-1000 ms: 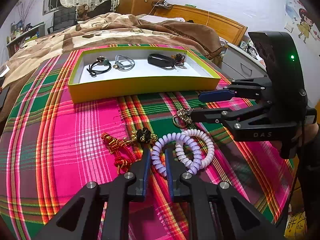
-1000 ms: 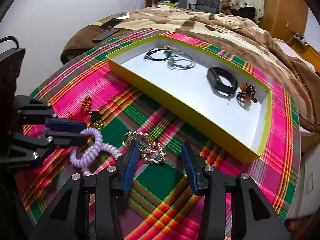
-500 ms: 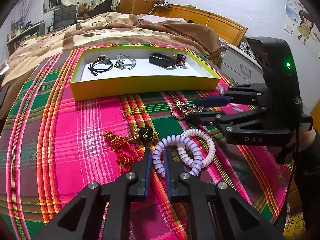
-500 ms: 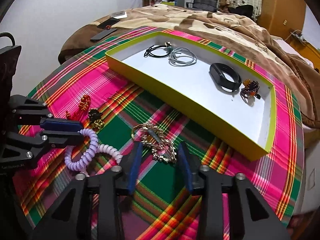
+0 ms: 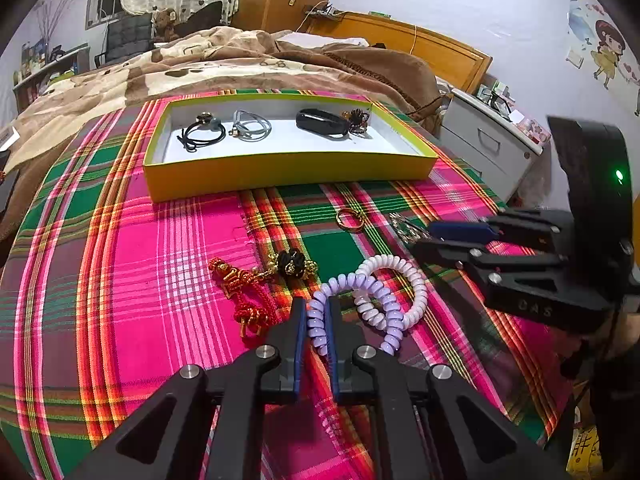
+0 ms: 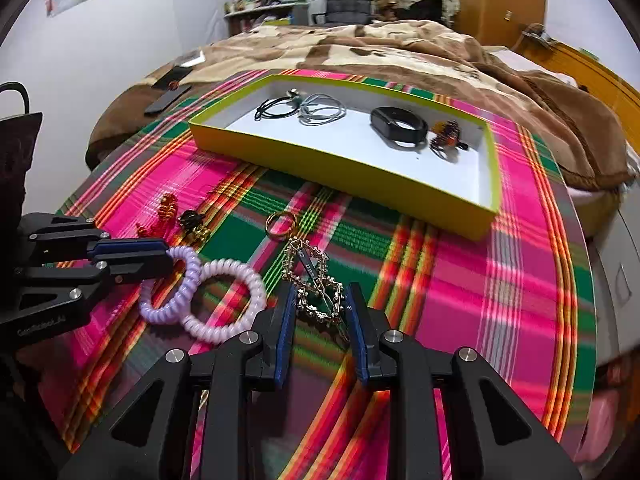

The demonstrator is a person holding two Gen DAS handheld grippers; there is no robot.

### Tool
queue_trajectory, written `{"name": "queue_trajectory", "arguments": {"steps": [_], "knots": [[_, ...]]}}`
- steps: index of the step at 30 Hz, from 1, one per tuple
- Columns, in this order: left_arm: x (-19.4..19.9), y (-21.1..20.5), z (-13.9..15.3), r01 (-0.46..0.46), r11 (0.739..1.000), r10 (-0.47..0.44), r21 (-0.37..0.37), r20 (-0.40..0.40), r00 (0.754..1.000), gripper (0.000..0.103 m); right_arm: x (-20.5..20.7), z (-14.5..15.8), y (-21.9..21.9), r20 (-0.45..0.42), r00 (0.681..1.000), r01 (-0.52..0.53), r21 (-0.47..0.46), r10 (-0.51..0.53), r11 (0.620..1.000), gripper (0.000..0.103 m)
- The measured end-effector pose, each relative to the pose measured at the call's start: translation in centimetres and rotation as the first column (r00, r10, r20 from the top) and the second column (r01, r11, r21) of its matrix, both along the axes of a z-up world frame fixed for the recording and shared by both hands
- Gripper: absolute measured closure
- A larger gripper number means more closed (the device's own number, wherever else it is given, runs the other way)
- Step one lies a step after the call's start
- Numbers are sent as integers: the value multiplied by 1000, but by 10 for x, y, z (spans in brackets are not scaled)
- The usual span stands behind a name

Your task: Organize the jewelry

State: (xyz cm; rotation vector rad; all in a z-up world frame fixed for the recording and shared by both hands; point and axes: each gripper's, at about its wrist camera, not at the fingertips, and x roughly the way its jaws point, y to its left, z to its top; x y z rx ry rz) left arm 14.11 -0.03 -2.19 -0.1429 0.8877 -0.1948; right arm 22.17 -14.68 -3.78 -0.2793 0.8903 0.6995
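Observation:
My left gripper (image 5: pixel 316 322) is shut on the purple coil hair tie (image 5: pixel 320 312), which is linked with a pale pink coil tie (image 5: pixel 404 284) on the plaid cloth. It also shows in the right wrist view (image 6: pixel 168 258). My right gripper (image 6: pixel 320 304) has its jaws closing around a gold chain bracelet (image 6: pixel 316 284), narrow but not clamped; it shows at the right in the left wrist view (image 5: pixel 420 236). A gold ring (image 5: pixel 349 218) lies just beyond the chain. A yellow-green tray (image 5: pixel 288 168) holds several pieces.
A red knotted charm (image 5: pixel 240 292) and a black-gold bead piece (image 5: pixel 292 264) lie left of the coil ties. In the tray are a black hair tie (image 5: pixel 202 134), a grey tie (image 5: pixel 250 128), a black band (image 5: pixel 322 123) and a bead cluster (image 5: pixel 357 118). A bed with a brown blanket (image 5: pixel 240 64) lies behind; a white cabinet (image 5: pixel 488 148) stands at right.
My right gripper has pulled back toward me with its jaws narrowing around the gold chain, dragging it and uncovering the gold ring. My left gripper stays shut on the purple coil tie.

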Motion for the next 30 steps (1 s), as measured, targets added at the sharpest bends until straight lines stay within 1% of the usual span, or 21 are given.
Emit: {"name": "queue_trajectory", "arguments": {"steps": [7, 15, 22, 30], "knots": [[-11, -2, 7, 7, 1000, -6, -11, 27, 1000, 94, -20, 10, -12, 11, 997, 78, 64, -79, 995, 77], [-18, -1, 25, -9, 1000, 10, -15, 80, 997, 94, -29, 21, -14, 30, 992, 119, 103, -123, 988, 77], [-7, 8, 47, -31, 999, 32, -9, 128, 991, 94, -23, 41, -15, 71, 985, 144, 138, -155, 980, 77], [15, 20, 63, -53, 999, 51, 9, 169, 984, 94, -1, 58, -10, 104, 976, 172, 165, -190, 971, 77]]}}
